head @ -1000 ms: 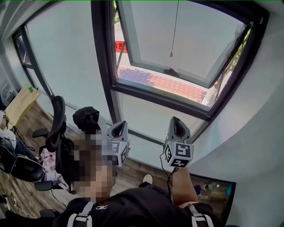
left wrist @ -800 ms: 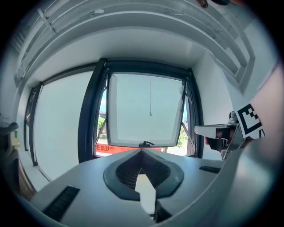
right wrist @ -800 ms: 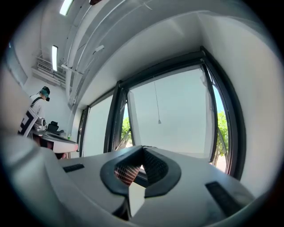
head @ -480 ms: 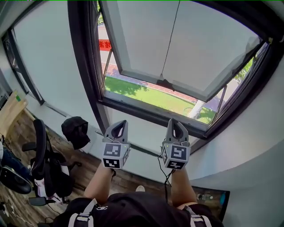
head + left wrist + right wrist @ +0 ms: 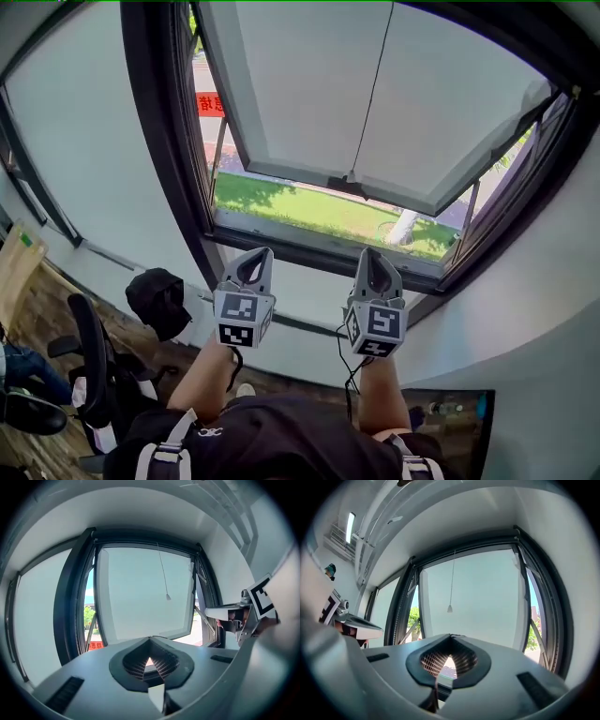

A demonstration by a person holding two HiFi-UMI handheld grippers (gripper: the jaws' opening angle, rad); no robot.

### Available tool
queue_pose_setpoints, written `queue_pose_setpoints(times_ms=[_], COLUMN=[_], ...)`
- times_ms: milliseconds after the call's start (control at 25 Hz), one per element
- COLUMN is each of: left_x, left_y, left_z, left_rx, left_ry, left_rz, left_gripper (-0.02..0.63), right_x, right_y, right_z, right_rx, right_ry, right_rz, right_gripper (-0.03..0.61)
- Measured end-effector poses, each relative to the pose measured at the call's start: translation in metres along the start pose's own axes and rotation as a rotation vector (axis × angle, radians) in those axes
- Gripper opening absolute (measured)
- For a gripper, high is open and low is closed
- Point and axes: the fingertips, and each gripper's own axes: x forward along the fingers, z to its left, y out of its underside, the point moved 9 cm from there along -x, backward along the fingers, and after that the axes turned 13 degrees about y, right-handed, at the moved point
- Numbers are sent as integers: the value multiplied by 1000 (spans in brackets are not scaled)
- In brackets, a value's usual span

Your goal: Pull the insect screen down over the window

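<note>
I face a dark-framed window (image 5: 169, 169) whose pale sash (image 5: 309, 94) is swung outward at the bottom. A thin pull cord (image 5: 370, 84) hangs in front of the pane and ends in a small bob (image 5: 351, 177), which also shows in the left gripper view (image 5: 168, 597) and the right gripper view (image 5: 449, 608). My left gripper (image 5: 251, 255) and right gripper (image 5: 372, 253) point level at the window, side by side below the sash. Both are shut and hold nothing. The bob hangs above and beyond them, untouched. No screen material is visible.
A black office chair (image 5: 89, 361) stands on the wooden floor at lower left. A black cap (image 5: 157, 298) rests by the low sill. The white wall (image 5: 544, 309) closes in on the right. A cable (image 5: 345, 375) hangs from the right gripper.
The view has swung from the room to face the window squarely. Both grippers have moved with it and sit closer under the sash. The blurred person at the left is out of view.
</note>
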Motion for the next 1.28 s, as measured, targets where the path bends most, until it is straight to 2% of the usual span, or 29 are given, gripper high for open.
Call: queue_pose_setpoints(times_ms=[120,240,360,440,640,680,720,880,1000,1040,1280], left_x=[13,27,41,51,66,68,71,73,72,72,65], left_y=[-10,-14,-17,-18,-24,-23,-22,-25,-31,-34,-69], left_z=[18,30,35,33,16,15,15,15,18,19,34], left_rx=[71,103,192,340,916,985,1019,983,959,956,991], left_ry=[26,60,55,23,-77,-91,-93,-68,-82,-87,-171], left_rz=[2,11,20,39,117,131,143,129,119,117,61], left_gripper=[9,9,9,9,15,15,15,15,96,115,121], right_x=[6,10,16,18,29,33,36,38,39,40,44], right_y=[-1,-4,-8,-9,2,5,7,-3,-13,-17,-56], right_z=[5,5,4,3,-3,-7,-11,-29,-40,-43,-67], right_rx=[-15,-44,-140,-302,-980,-1061,-1102,-1048,-993,-986,-1018], right_ry=[51,98,128,154,253,248,235,246,258,261,276], right_rz=[8,-8,-33,-63,-129,-122,-111,-124,-137,-142,-183], right_gripper=[5,5,5,5,6,6,6,24,128,141,143])
